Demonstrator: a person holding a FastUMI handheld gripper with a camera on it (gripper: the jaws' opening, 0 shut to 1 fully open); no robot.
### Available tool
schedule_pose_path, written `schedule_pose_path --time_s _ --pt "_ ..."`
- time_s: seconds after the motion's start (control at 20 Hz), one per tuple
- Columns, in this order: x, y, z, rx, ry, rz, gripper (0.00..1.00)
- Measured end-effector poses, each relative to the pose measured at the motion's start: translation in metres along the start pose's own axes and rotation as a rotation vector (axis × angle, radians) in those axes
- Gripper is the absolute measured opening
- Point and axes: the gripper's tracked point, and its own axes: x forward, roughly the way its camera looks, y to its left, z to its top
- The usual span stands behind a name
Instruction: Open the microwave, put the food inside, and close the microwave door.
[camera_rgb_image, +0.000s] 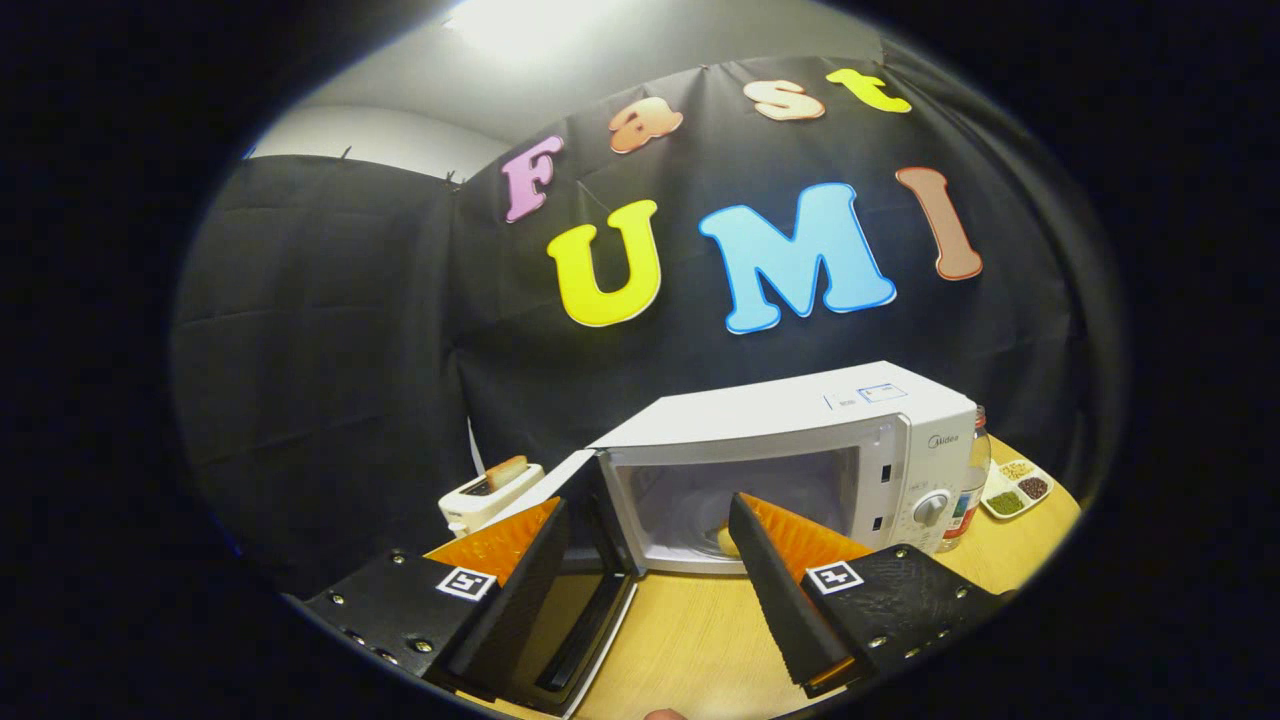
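At the left, low in the frame, a white toaster (490, 492) stands on the wooden surface (690, 640). A slice of bread (506, 470) sticks up out of its top.

Just right of the toaster is the microwave door (575, 590). It is swung wide open toward the lower left, and its dark inner side faces up in the bottom middle.

The tool (648, 540) shows at the bottom of the frame. Its two fingers are spread wide and hold nothing. The left finger (525, 585) lies over the open door. The right finger (785, 590) points at the open front of the oven.

The white microwave (800, 440) sits in the middle right of the frame, beyond the fingers. Its inside is pale and lit. The food (727, 541), a small yellowish bit, lies inside on the floor of the oven, right at the tip of the right finger. I cannot tell what kind of food it is.

A round knob (932, 506) is on the panel at the oven's right side. Just right of that stands a bottle (970, 490). Farther right, near the surface's edge, is a small tray (1018, 488) with little heaps of green, dark and pale bits.
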Motion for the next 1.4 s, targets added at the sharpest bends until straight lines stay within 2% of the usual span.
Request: schedule_pose_path --time_s 0.2,0.4,0.8,0.85,1.0,1.1,1.15,1.2,1.4 --pt "-0.040 0.050 0.007 -0.002 -0.021 0.081 0.97" --pt "-0.072 0.110 0.001 -0.025 -0.019 0.198 0.97" --pt "-0.103 0.211 -0.036 -0.057 0.039 0.412 0.96" --pt "-0.103 0.217 -0.043 -0.064 0.054 0.431 0.93" --pt "-0.099 0.230 -0.071 -0.081 0.117 0.472 0.74" --pt "-0.095 0.232 -0.091 -0.101 0.173 0.481 0.46" --pt "-0.095 0.231 -0.100 -0.106 0.200 0.492 0.29" --pt "-0.093 0.232 -0.112 -0.113 0.234 0.504 0.24" --pt "-0.093 0.216 -0.141 -0.149 0.341 0.513 0.24"
